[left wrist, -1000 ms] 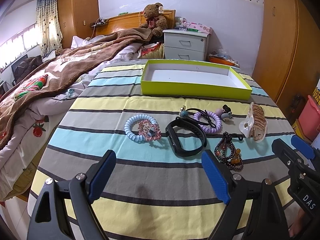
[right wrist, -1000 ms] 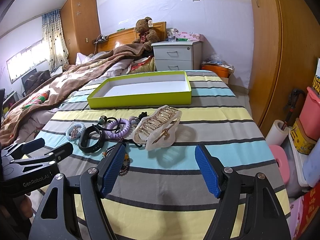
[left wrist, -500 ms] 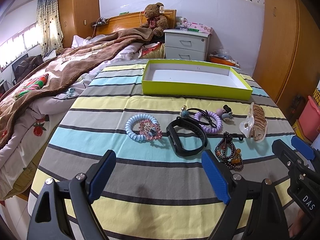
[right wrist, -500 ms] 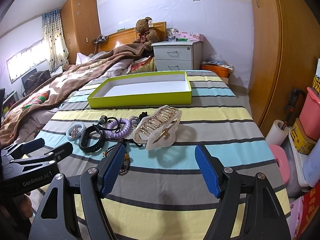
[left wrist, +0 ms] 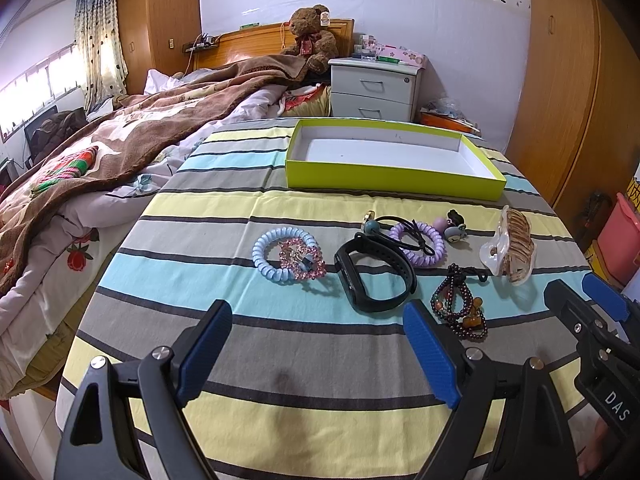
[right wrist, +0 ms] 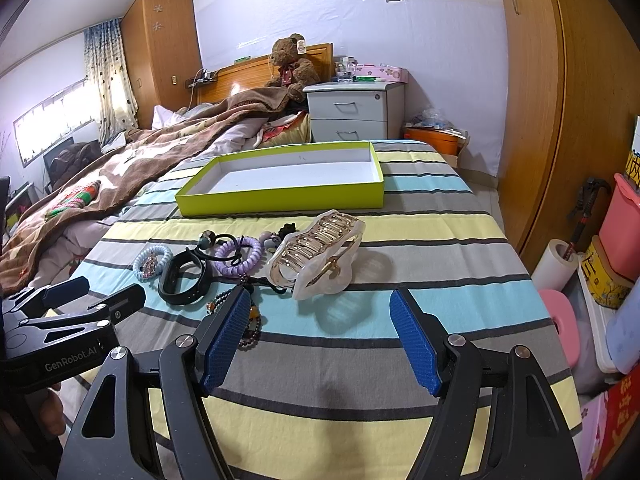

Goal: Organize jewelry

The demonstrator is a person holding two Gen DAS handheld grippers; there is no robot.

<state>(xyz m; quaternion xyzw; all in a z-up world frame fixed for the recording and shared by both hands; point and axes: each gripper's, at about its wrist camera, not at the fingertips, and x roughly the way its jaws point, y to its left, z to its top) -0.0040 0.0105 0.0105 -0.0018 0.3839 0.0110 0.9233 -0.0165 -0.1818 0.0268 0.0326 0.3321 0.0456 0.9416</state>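
Sitting in a row on the tablecloth [left wrist: 248, 360]: coil hair tie [left wrist: 272, 256] leftmost, then watch band [left wrist: 374, 276], bead bracelet [left wrist: 460, 308], hair claw [left wrist: 510, 246] rightmost. Lying behind them all, tray [left wrist: 394, 178].

Teddy bear [left wrist: 310, 38] on headboard; nightstand [left wrist: 374, 90] beside bed; pink bin [right wrist: 622, 220].

Bedroom with pale walls [left wrist: 460, 40], wooden wardrobes [right wrist: 532, 92], bed [left wrist: 120, 152] under brown blanket [left wrist: 172, 120], white nightstand [left wrist: 374, 88], bright curtained window [left wrist: 52, 80].

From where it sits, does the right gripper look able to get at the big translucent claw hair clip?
Probably yes: the right gripper is open, the translucent claw hair clip lies just ahead, nothing between them but striped cloth.
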